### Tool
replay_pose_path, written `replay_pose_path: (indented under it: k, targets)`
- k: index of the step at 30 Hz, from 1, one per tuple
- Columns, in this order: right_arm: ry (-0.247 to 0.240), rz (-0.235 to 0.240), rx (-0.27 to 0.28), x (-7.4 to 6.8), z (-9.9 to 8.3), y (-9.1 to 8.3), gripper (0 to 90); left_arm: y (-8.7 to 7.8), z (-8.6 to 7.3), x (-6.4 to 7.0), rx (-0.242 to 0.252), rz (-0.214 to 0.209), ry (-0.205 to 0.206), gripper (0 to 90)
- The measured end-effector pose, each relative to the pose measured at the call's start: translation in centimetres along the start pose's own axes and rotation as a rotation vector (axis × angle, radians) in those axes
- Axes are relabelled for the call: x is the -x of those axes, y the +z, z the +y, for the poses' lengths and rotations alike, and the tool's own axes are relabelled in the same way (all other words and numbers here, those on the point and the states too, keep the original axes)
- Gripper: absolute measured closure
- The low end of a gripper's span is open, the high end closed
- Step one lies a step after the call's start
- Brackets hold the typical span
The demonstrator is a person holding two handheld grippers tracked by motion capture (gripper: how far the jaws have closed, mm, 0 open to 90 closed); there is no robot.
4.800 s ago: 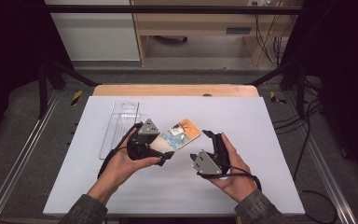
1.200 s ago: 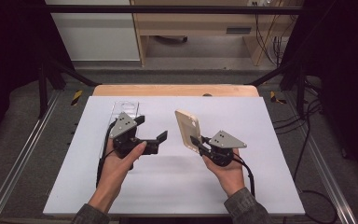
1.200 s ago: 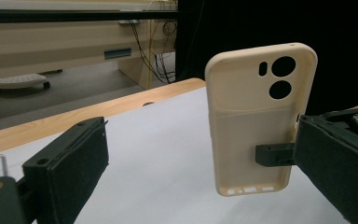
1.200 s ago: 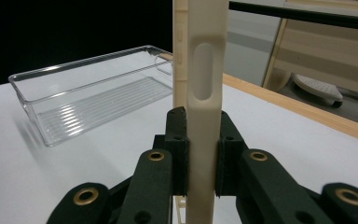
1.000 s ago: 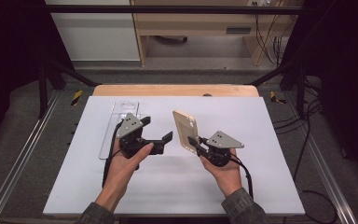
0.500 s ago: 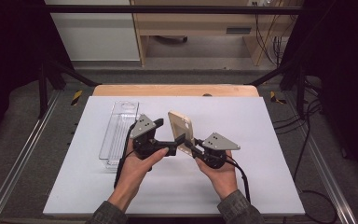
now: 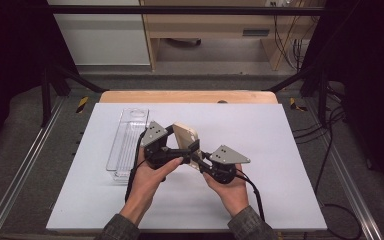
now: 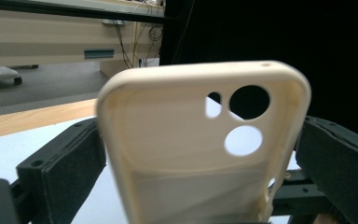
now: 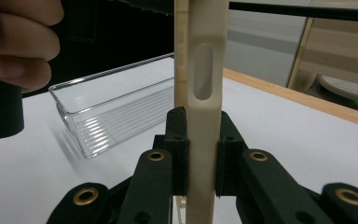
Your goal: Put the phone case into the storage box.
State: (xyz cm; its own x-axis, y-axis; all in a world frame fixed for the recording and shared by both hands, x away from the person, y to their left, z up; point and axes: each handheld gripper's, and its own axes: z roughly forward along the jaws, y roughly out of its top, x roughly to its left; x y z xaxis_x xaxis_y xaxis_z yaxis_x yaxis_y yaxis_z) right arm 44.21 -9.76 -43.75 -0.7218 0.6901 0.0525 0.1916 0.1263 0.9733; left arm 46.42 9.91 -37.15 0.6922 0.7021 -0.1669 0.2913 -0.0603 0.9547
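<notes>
Left of centre lay the clear tray (image 7: 125, 145). The left gripper (image 8: 200, 154) straddled the cream phone case (image 8: 191, 154), contact hard to judge, camera holes visible there. At three o'clock, the right gripper (image 9: 200, 154) clenched the case's edge.

We count one cream phone case (image 7: 184, 138), caught between our right gripper's (image 7: 196, 155) fingers (image 9: 179, 140), and its shell shows three holes in the left gripper view: two round and one small oblong. Along its thin edge, just above those fingers in the right gripper view, sits one long slot. We hold two grippers, the left gripper (image 7: 187, 149) being the other, each with two black jaws and one grey three-cornered plate. Two hands grip them. Beyond the left gripper's fingers (image 8: 65, 163) lies one clear plastic tray (image 7: 127, 145). All of it sits on one white table (image 7: 280, 150).
</notes>
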Motion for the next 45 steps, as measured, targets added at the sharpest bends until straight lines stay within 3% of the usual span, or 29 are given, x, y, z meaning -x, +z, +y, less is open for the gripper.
replay_pose_path:
  k: [19, 32, 37, 40, 45]
  targets:
    - [-0.001, 0.009, -0.018, -0.6, 0.2, 0.9, 79.3, -0.5, 0.2, -0.5, 0.008, 0.048, -0.030, 10.0]
    - [-0.021, 0.024, -0.030, -1.1, 1.0, 1.5, 78.3, -1.5, 0.6, -0.8, 0.021, 0.058, -0.001, 10.9]
    - [-0.018, 0.002, -0.049, -1.0, 1.2, 1.3, 57.1, -1.9, 0.9, -0.7, 0.035, 0.056, 0.020, 10.9]
    - [0.015, -0.006, -0.071, -0.7, 1.3, 1.3, 44.8, -1.9, 1.1, -0.8, 0.037, 0.077, 0.031, 11.0]
    - [0.014, -0.018, -0.099, -0.7, 2.0, 1.2, 28.6, -1.9, 1.5, -0.8, 0.044, 0.115, 0.046, 11.0]
